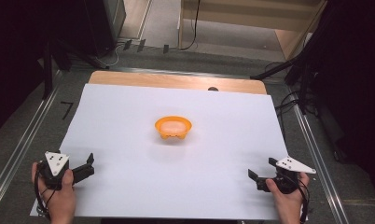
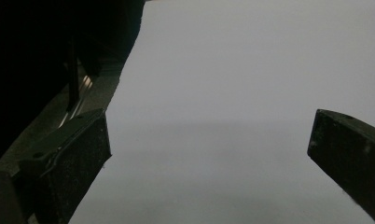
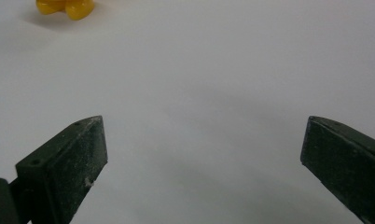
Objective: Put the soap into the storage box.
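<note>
At the middle of the white sheet [image 1: 129, 121] sits the orange bowl [image 1: 173, 127], with something pale and pinkish inside it — too blurry to say what. It stands all alone, well apart from both grippers. Down at the near edge, the left gripper [image 1: 85, 167] rests at about 8 o'clock from the bowl, and the right gripper [image 1: 262, 175] rests at about 4 o'clock. A hand holds each one. In the left gripper view the two black jaws stand far apart with nothing but bare sheet [image 2: 232, 93] between them, so that claw is open and holds nothing. In the right gripper view the jaws are spread wide too, also with nothing in them, and the bowl [image 3: 65, 8] peeks in at about 11 o'clock, far ahead on the sheet [image 3: 213, 70]. I think this is the very start of the job — nothing is touched yet, and both hands look like they are waiting. The next move likely calls for one gripper to go forward toward 12 o'clock and in to the middle, jaws kept wide, until the bowl's rim sits between them. The rim looks thin and wavy, so the squeeze should be slow and on the side wall, not on the soft stuff inside.
</note>
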`<state>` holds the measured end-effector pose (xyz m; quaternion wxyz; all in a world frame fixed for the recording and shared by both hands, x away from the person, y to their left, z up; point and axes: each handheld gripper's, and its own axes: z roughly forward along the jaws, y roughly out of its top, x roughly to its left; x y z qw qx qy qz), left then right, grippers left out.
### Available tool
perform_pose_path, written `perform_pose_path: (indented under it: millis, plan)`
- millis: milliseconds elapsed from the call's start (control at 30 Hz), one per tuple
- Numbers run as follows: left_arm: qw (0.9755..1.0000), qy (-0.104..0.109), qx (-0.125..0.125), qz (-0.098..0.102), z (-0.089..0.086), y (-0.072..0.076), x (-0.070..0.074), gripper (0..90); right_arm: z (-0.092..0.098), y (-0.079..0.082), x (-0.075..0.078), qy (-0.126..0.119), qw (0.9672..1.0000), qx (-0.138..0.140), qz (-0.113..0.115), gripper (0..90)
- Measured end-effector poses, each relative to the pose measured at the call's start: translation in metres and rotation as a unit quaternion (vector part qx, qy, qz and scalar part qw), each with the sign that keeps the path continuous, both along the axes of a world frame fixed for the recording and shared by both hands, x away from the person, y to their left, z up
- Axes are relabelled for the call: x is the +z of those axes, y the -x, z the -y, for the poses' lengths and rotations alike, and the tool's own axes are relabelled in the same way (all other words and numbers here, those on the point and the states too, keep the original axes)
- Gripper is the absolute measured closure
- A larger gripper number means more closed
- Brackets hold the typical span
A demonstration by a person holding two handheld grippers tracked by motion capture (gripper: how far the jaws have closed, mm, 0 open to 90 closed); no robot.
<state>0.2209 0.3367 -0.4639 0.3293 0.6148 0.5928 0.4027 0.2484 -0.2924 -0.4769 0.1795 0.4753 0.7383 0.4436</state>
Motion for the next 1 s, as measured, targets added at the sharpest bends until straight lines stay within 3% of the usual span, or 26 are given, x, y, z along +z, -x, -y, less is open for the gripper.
perform_pose_path:
  millis: [467, 533, 667, 800, 900, 967, 1000]
  plan:
    - [0.9999, 0.016, -0.003, -0.002, -0.003, 0.0, 0.001, 0.0, 0.042, 0.027, -0.006, -0.014, 0.9983, -0.051, 0.025, 3.9]
    - [0.9997, 0.022, -0.003, -0.004, -0.005, 0.0, 0.001, 0.0, 0.049, 0.031, -0.01, -0.035, 0.9973, -0.054, 0.037, 6.9]
    - [0.9997, 0.021, -0.004, -0.006, -0.005, -0.001, 0.0, 0.0, 0.05, 0.034, -0.011, -0.049, 0.9963, -0.051, 0.049, 9.6]
    - [0.9997, 0.021, -0.005, -0.007, -0.005, -0.001, 0.0, 0.0, 0.049, 0.035, -0.013, -0.043, 0.996, -0.057, 0.054, 12.8]
    - [0.9989, 0.046, -0.003, -0.006, -0.009, -0.001, 0.001, 0.0, 0.048, 0.034, -0.013, -0.041, 0.9963, -0.055, 0.052, 14.5]
    - [0.9985, 0.054, -0.002, -0.005, -0.011, -0.001, 0.001, 0.0, 0.049, 0.034, -0.013, -0.041, 0.9965, -0.052, 0.05, 18.7]
    - [0.9983, 0.059, -0.001, -0.005, -0.012, -0.001, 0.001, 0.0, 0.048, 0.033, -0.012, -0.044, 0.9968, -0.048, 0.046, 25.0]
